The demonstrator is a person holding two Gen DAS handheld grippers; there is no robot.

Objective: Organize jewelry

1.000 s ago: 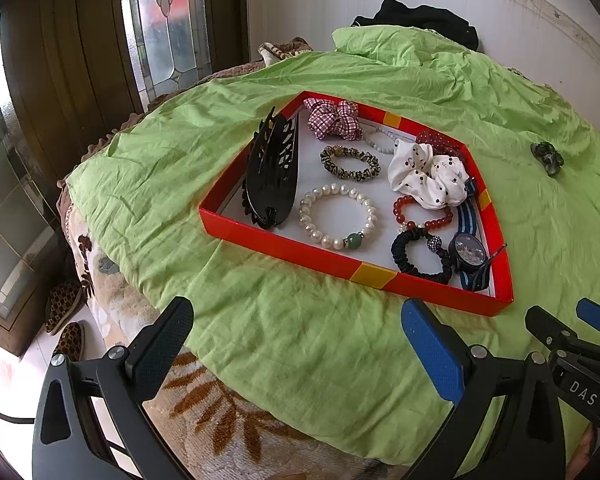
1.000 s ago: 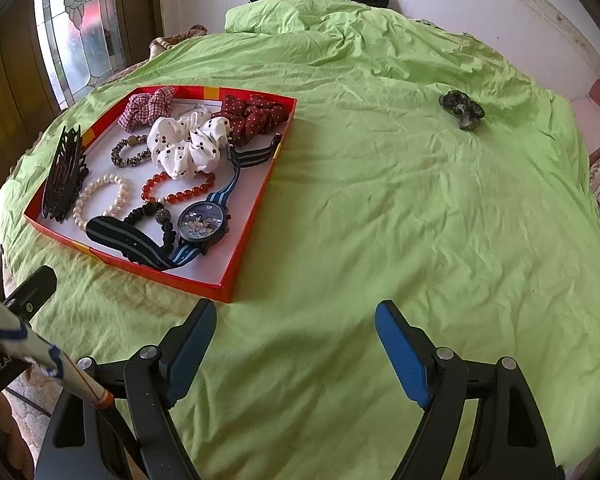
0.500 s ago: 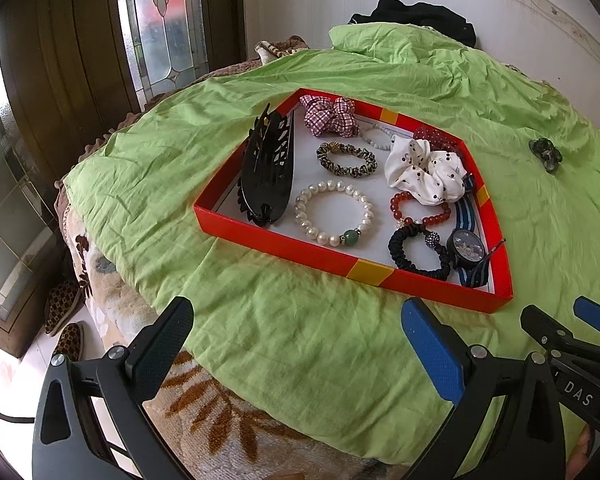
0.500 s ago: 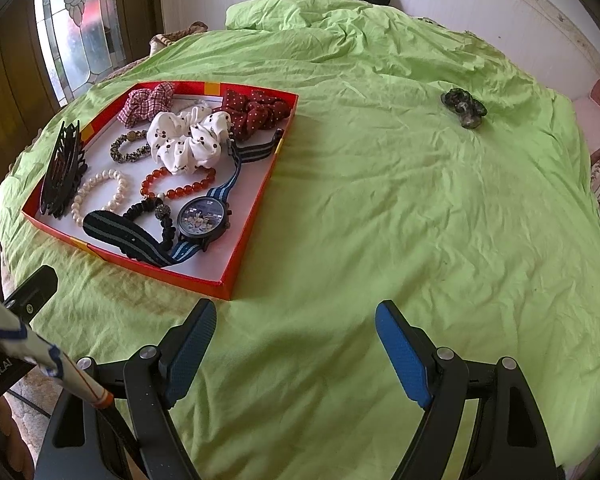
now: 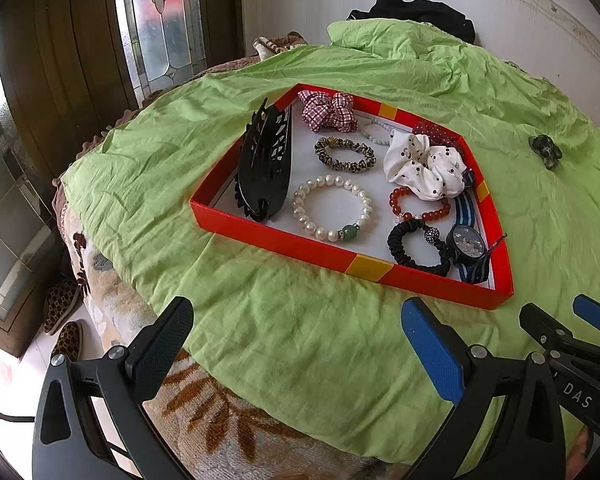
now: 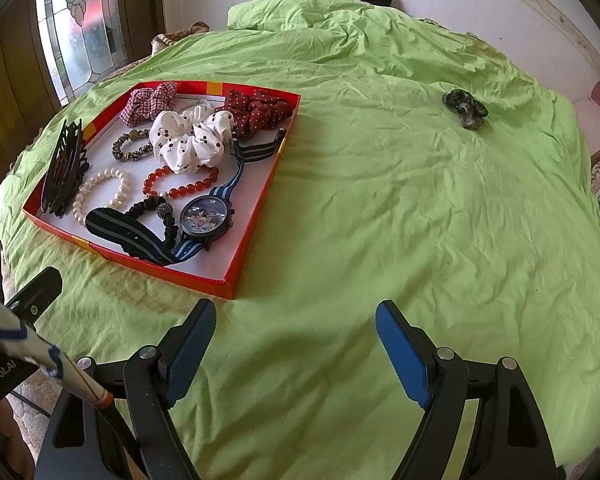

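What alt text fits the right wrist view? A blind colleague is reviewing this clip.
An open right gripper hovers over a green bedsheet. To its left, a red tray holds bracelets, scrunchies, a watch and a black hair claw; one dark hair clip lies alone, far right.

The left gripper is held with its jaws spread wide — nothing is gripped between them. The right gripper is likewise held wide apart and empty, its fingers pointed forward and slightly downward.
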